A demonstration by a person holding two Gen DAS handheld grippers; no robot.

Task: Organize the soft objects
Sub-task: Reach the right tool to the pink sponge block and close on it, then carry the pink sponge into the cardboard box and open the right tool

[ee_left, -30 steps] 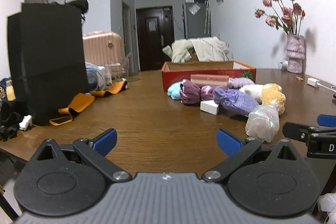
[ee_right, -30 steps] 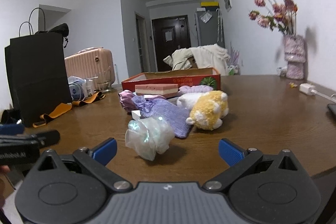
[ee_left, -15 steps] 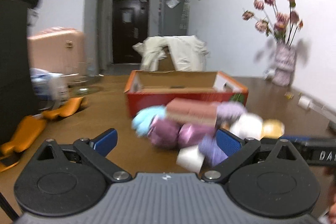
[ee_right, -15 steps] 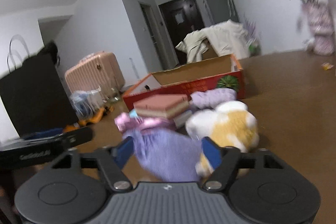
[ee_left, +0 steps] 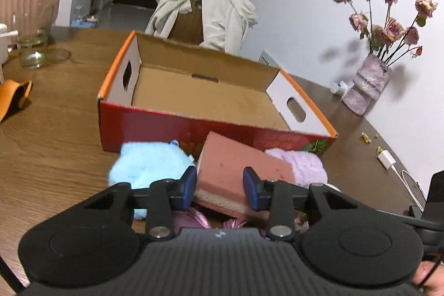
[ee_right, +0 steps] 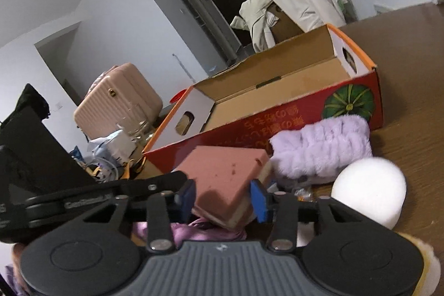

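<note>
A pink sponge block (ee_left: pixel 236 165) lies on the pile of soft things in front of the open red cardboard box (ee_left: pixel 166 126). My left gripper (ee_left: pixel 220 183) is closing on the sponge's near end, and its pads touch both sides. My right gripper (ee_right: pixel 223 197) is also closing, with a corner of the same sponge (ee_right: pixel 224 171) pinched between its pads. Beside the sponge lie a light blue plush (ee_left: pixel 147 165), a lilac fluffy piece (ee_right: pixel 322 149), a white ball (ee_right: pixel 369 190) and shiny purple cloth (ee_right: pixel 205 230). The box (ee_right: pixel 291 118) holds nothing.
A vase of dried roses (ee_left: pixel 369 85) and a white charger (ee_left: pixel 387 158) stand on the right of the wooden table. A glass jar (ee_left: pixel 32 49) and an orange strap (ee_left: pixel 14 96) are at the left. A pink suitcase (ee_right: pixel 119 99) and a cloth-draped chair (ee_left: pixel 202 13) stand behind.
Both grippers swept forward from the table's near edge to the pile and tilted downward. Their jaws went from wide open to narrowed around the pink sponge.
</note>
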